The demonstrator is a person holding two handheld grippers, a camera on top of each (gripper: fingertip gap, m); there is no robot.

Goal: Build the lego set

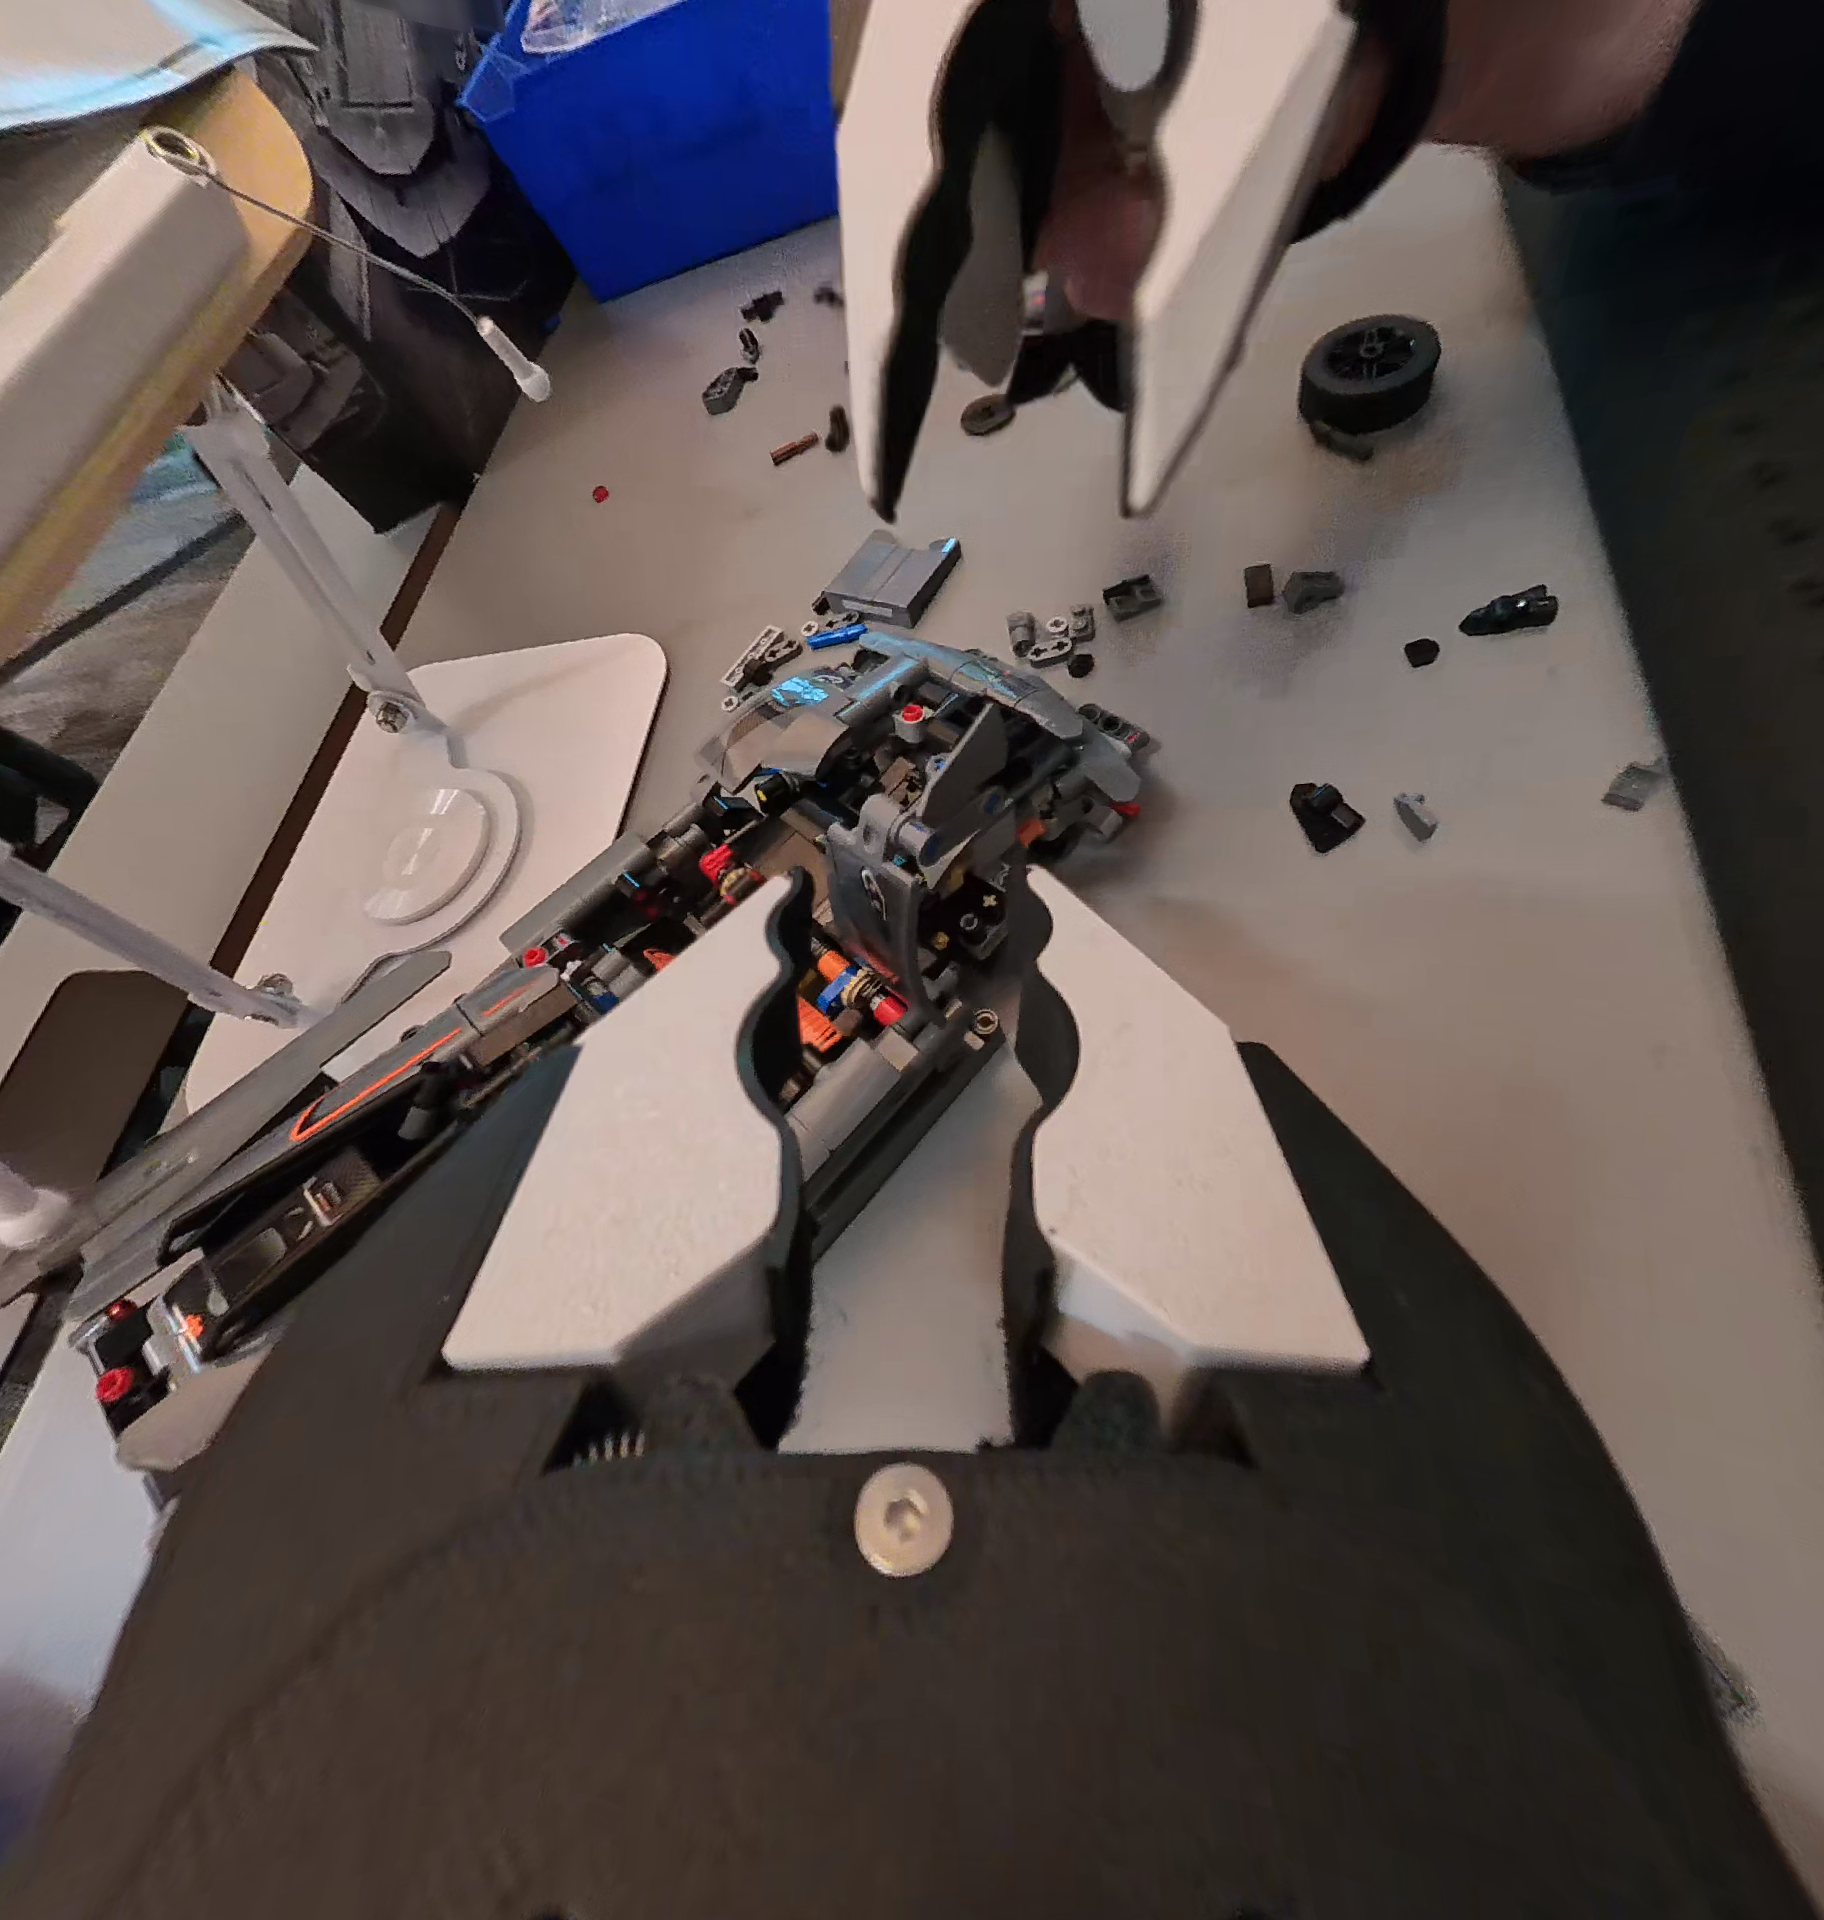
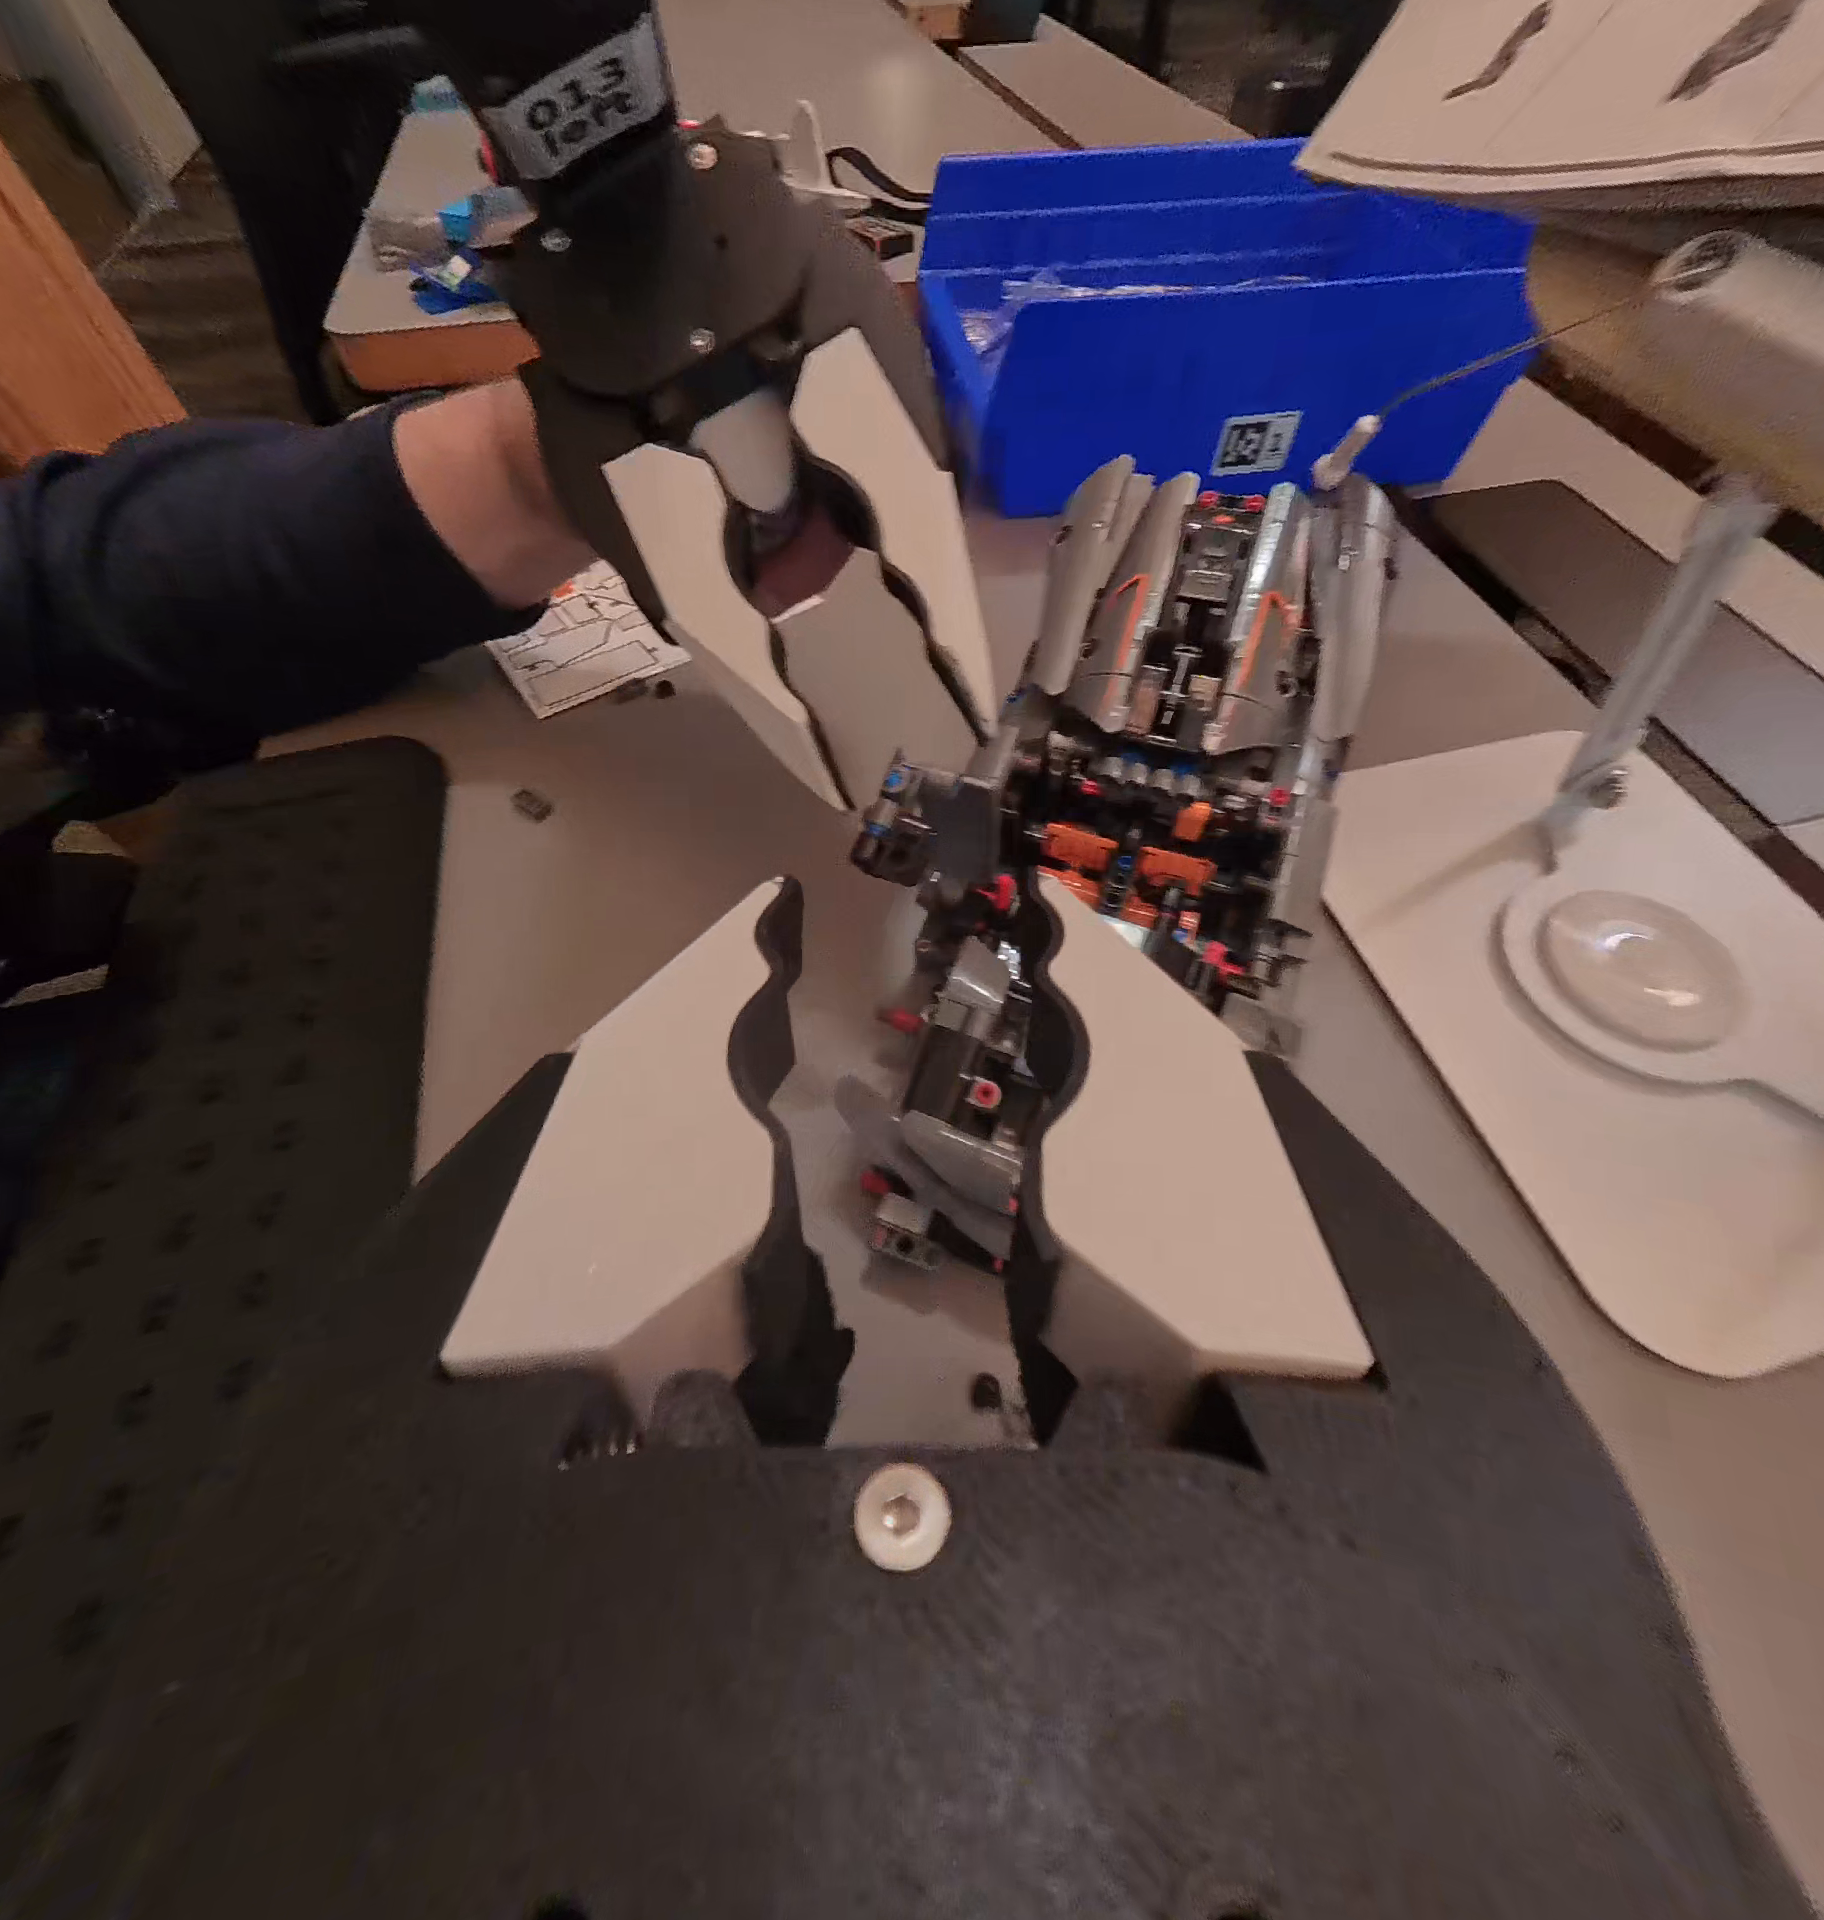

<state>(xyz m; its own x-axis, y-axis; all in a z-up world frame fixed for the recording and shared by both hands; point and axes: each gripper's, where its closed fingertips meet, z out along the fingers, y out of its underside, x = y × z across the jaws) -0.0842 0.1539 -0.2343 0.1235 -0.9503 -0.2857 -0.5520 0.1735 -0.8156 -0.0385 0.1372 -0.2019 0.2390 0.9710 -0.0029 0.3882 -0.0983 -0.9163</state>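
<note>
Lego car [image 1: 887,831] lies between both parted grippers: left gripper [image 1: 913,883], right gripper [image 2: 913,883].

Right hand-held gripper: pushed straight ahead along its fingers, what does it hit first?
Probably the lego car. The right hand-held gripper is open, with the car's grey front section already between its fingers, so it would meet the car body before the blue bin behind. Depth is uncertain.

We see a pale desk [image 1: 1303,987] carrying the grey lego car model [image 1: 866,790], loose small pieces [image 1: 1131,597] and a black wheel [image 1: 1368,379]. A blue bin [image 1: 679,156], a white magnifier stand base [image 1: 534,727] and a printed sheet [image 2: 586,655] also lie on it.
</note>
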